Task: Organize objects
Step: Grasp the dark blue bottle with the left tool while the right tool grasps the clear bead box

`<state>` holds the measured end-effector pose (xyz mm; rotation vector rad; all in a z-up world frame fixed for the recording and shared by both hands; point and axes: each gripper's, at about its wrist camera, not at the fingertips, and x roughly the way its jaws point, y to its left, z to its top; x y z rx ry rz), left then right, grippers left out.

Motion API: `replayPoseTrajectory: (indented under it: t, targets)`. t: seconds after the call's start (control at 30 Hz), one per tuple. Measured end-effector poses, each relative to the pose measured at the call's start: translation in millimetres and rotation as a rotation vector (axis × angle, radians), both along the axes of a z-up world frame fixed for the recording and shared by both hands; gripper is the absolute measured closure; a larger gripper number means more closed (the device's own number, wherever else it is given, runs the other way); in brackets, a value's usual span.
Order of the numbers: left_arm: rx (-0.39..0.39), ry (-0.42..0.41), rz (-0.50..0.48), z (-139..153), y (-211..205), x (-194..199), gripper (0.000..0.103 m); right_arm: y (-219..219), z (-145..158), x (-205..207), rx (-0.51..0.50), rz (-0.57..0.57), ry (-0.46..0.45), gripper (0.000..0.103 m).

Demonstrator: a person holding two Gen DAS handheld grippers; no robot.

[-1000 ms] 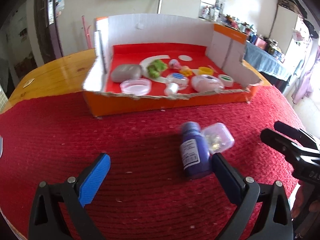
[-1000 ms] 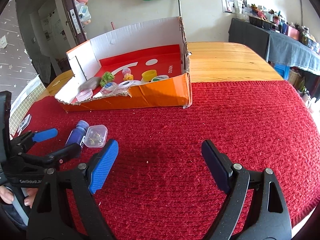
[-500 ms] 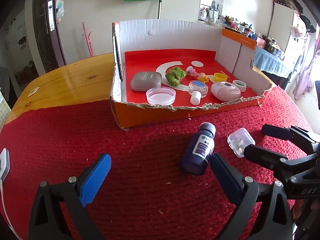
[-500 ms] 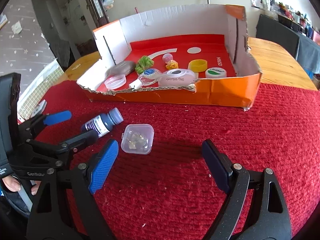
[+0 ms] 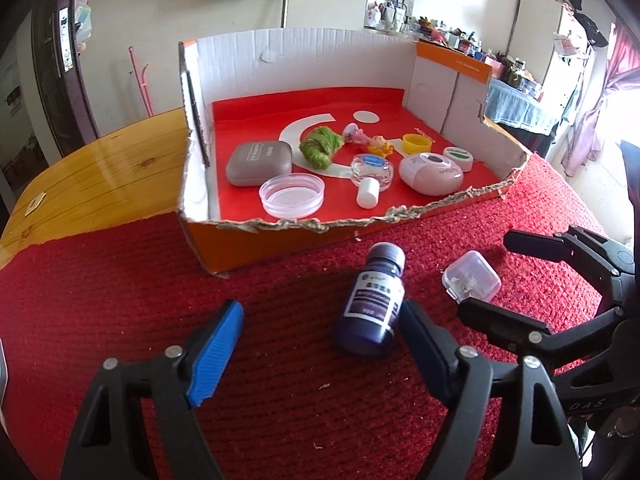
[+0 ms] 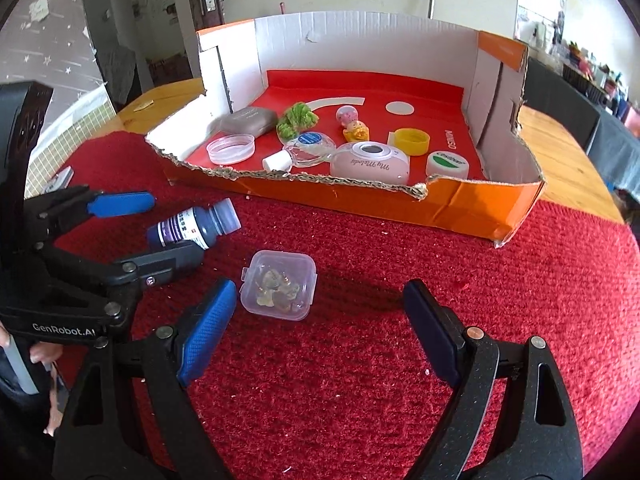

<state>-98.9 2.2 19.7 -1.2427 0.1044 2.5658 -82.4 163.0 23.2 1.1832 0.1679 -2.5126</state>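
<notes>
Red cloth [image 6: 460,320] covers our table up to the cardboard box [image 6: 460,208] and its torn front edge. Our left gripper [image 5: 320,340] gapes, bottle [image 5: 374,300] lying against its right finger. Our right gripper [image 6: 320,320] gapes too, clear case [image 6: 279,285] just beside its left finger.

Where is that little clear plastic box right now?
The clear plastic box lies on the red mat, outside the cardboard tray, right of the purple bottle, just ahead of the right gripper.
</notes>
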Motion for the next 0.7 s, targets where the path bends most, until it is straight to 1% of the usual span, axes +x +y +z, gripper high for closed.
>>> replayPoseTrajectory:
  t: [0.07,0.2,0.27,0.3,0.33,0.37,0.4,0.43,0.5,0.53,0.57,0.63,0.7]
  targets:
    - [0.002,0.002,-0.011,1,2,0,0.03,-1,0,0,0.012,0.003,0.008,0.018]
    - [0.008,0.0,-0.033,0,5,1,0.036,-2,1,1,0.017,0.021,0.02,0.019]
    - [0.011,-0.001,-0.041,0,5,1,0.04,-5,1,1,0.025,0.034,0.024,0.028]
    - [0.014,0.0,-0.046,1,6,2,0.042,-7,1,1,0.03,0.043,0.022,0.03]
    - [0.016,0.0,-0.05,1,6,2,0.046,-9,0,1,0.033,0.049,0.021,0.034]
    - [0.017,0.0,-0.054,1,7,3,0.049,-10,-1,1,0.037,0.055,0.02,0.037]
    - [0.019,0.0,-0.056,1,7,3,0.05,-12,-2,1,0.042,0.058,0.022,0.037]
    - [0.021,0.0,-0.058,1,8,3,0.054,-14,-3,2,0.051,0.063,0.028,0.038]
    - [0.027,-0.001,-0.067,1,8,3,0.064,-17,-3,2,0.056,0.075,0.036,0.045]
    - [0.035,-0.004,-0.075,2,9,3,0.07,-18,-3,3,0.055,0.081,0.036,0.05]
    - [0.042,-0.006,-0.081,2,9,3,0.074,-19,-2,3,0.056,0.088,0.036,0.056]
    - [0.053,-0.009,-0.086,2,9,4,0.075,-21,-3,3,0.05,0.11,0.036,0.064]
    - [0.054,-0.012,-0.084,3,9,5,0.075,-21,-2,4,0.04,0.121,0.034,0.064]
